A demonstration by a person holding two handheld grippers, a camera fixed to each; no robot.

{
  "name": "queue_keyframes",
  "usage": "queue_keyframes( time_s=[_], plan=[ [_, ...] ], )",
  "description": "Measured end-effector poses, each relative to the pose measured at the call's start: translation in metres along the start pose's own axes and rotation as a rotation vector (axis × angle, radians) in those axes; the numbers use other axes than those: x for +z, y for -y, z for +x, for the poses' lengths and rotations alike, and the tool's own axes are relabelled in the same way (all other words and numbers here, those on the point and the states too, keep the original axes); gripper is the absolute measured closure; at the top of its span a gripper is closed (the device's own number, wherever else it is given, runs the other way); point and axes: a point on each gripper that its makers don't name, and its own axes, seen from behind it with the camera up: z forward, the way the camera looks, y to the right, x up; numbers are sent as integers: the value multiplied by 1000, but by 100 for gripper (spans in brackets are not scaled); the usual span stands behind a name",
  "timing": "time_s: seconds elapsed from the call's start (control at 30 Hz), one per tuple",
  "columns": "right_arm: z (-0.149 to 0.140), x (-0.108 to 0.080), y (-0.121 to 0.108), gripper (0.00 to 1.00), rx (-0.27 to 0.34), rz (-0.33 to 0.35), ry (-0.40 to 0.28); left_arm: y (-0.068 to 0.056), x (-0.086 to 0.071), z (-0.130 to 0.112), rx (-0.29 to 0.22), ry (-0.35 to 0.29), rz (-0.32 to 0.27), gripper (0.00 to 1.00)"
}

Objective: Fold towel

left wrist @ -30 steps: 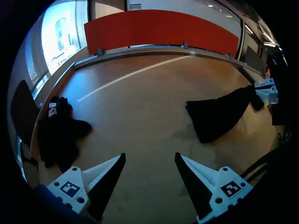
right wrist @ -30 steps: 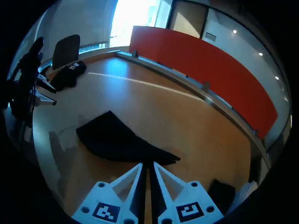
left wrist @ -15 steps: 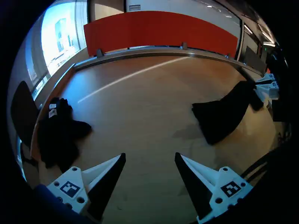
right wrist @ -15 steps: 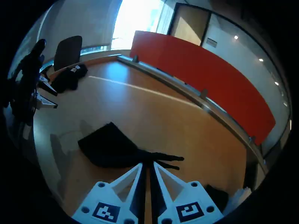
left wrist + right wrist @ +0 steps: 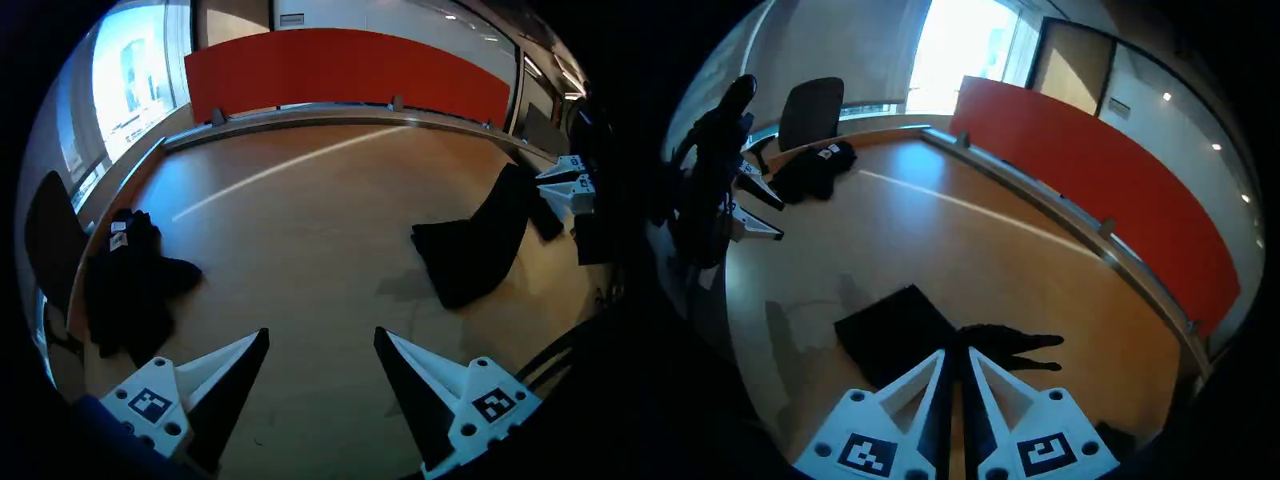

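I judge the first fold is beginning: the right gripper [image 5: 958,354] has its fingers narrow on one corner of the black towel [image 5: 896,340] and holds that side up, while the rest lies on the desk [image 5: 976,240]. The left gripper [image 5: 320,334] hovers with fingers wide, holding nothing. The next move calls for carrying the corner across to the opposite edge; much bare desk lies between the towel and the dark cloth heap [image 5: 128,280] at the left edge.
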Motion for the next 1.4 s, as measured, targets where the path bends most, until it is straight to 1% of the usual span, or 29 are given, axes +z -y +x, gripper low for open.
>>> queue_keyframes(
  time_s=[0.3,0.57,0.7,0.87,1.13,1.2,1.27,1.37,1.4],
  plan=[
    [15,18,34,95,-25,65,-5,10,-9,1,-11,-14,14,3],
    [10,38,60,95,-11,120,20,20,-15,-4,-26,-15,25,2],
    [8,46,66,95,7,136,29,24,-16,-7,-33,-12,30,3],
    [9,51,68,95,25,145,30,28,-16,-7,-38,-13,33,2],
    [10,54,77,95,25,162,38,32,-14,-6,-38,-11,34,3],
    [8,55,79,93,23,164,44,32,-14,-6,-36,-11,33,2],
    [6,57,80,85,24,163,51,31,-13,-6,-34,-10,33,2],
    [4,59,80,58,30,157,55,32,-13,-6,-33,-9,34,2],
    [3,59,80,47,34,157,56,32,-13,-6,-33,-9,34,3]
  ],
)
